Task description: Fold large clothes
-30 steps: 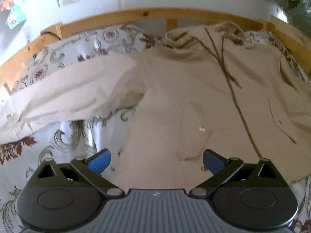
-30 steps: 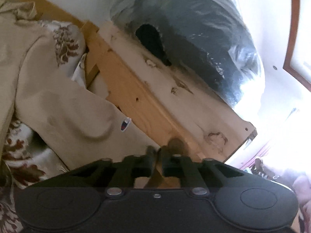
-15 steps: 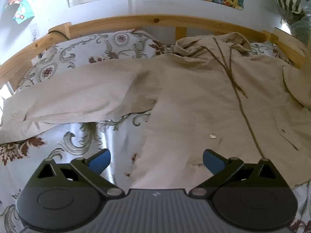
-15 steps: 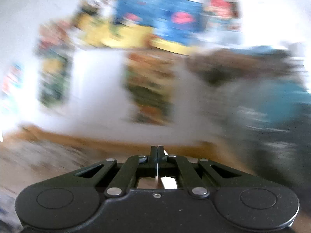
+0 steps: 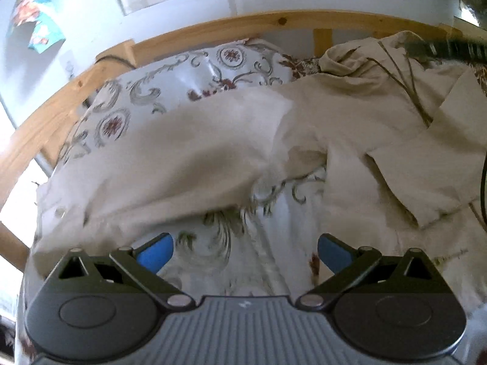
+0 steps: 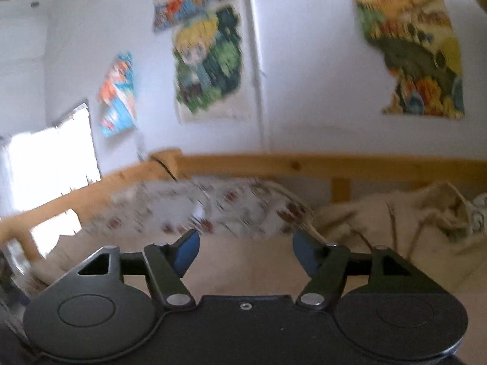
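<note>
One beige cotton hooded jacket (image 5: 350,115) lies spread on the white floral-patterned bedsheet (image 5: 219,237) inside the pale wooden bed frame (image 5: 274,22), its one long sleeve (image 5: 170,164) stretched out to the left. The left gripper (image 5: 242,248) hangs over the sheet beside the sleeve, its two blue pads wide apart and empty. The right gripper (image 6: 245,251) is opening over the jacket, nothing between its pads. About four posters, blurred, hang on the white wall (image 6: 304,76).

1. The beige jacket (image 5: 359,127) is lying spread across the floral bedsheet (image 5: 219,243).
2. Its sleeve (image 5: 170,164) is stretching leftward over the bedsheet.
3. The left gripper (image 5: 243,249) is hovering, jaws apart, above the bedsheet.
</note>
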{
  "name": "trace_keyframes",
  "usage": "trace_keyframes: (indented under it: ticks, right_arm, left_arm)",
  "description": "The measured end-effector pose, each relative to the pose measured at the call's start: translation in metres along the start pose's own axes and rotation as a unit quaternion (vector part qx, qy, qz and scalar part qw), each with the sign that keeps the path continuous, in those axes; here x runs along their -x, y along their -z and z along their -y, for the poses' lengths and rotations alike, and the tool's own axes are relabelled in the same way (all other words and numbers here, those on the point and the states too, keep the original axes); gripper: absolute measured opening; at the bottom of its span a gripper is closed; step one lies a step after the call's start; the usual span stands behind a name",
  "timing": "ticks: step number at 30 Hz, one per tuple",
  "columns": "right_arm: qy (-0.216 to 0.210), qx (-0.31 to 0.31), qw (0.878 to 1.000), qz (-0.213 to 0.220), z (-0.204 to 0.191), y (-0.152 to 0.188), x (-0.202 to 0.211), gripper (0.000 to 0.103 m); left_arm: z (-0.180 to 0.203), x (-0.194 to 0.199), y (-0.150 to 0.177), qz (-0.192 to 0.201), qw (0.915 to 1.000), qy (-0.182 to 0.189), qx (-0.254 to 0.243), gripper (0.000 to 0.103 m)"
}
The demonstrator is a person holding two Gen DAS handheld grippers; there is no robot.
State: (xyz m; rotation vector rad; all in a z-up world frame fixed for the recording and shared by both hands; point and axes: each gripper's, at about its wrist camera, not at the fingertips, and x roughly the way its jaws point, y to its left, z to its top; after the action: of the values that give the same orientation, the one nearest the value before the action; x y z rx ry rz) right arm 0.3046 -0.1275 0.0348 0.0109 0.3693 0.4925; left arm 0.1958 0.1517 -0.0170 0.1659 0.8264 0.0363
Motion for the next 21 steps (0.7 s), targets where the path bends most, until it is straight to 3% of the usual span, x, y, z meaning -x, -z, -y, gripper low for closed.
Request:
trace_keyframes:
  ticks: [3, 6, 11, 13, 15, 16, 18, 19, 20, 21]
  right_arm:
    - [0.054, 0.006, 0.999, -0.007, 0.033, 0.034, -0.005, 0.084]
    - [0.141, 0.034, 0.989, -0.014, 0.073, 0.052, 0.000, 0.092]
    - [0.311, 0.034, 0.950, -0.024, 0.152, 0.076, 0.027, 0.098]
    - [0.336, -0.011, 0.941, -0.038, 0.188, 0.086, 0.047, 0.096]
    - [0.318, -0.081, 0.944, -0.044, 0.222, 0.100, 0.068, 0.093]
    - [0.309, -0.114, 0.943, -0.054, 0.238, 0.107, 0.075, 0.090]
    - [0.299, -0.162, 0.937, -0.084, 0.265, 0.123, 0.081, 0.069]
    - [0.294, -0.176, 0.934, -0.104, 0.273, 0.131, 0.079, 0.040]
    - [0.280, -0.191, 0.934, -0.116, 0.279, 0.137, 0.077, 0.028]
    - [0.276, -0.196, 0.935, -0.107, 0.280, 0.141, 0.080, 0.027]
  left_arm:
    - [0.010, -0.027, -0.019, 0.009, 0.9993, 0.032, 0.014, 0.102]
    - [0.030, -0.055, -0.036, 0.024, 0.9968, 0.073, 0.023, 0.102]
    - [0.090, -0.096, -0.057, 0.051, 0.9910, 0.121, 0.027, 0.102]
    - [0.118, -0.110, -0.055, 0.050, 0.9925, 0.109, 0.024, 0.102]
    - [0.144, -0.124, -0.049, 0.034, 0.9946, 0.098, 0.009, 0.102]
    - [0.152, -0.129, -0.045, 0.028, 0.9956, 0.090, 0.000, 0.102]
    - [0.169, -0.135, -0.036, 0.025, 0.9977, 0.060, -0.020, 0.103]
    - [0.172, -0.133, -0.032, 0.038, 0.9978, 0.051, -0.019, 0.102]
    - [0.173, -0.132, -0.029, 0.044, 0.9978, 0.048, -0.016, 0.102]
    - [0.174, -0.131, -0.026, 0.044, 0.9979, 0.046, -0.011, 0.102]
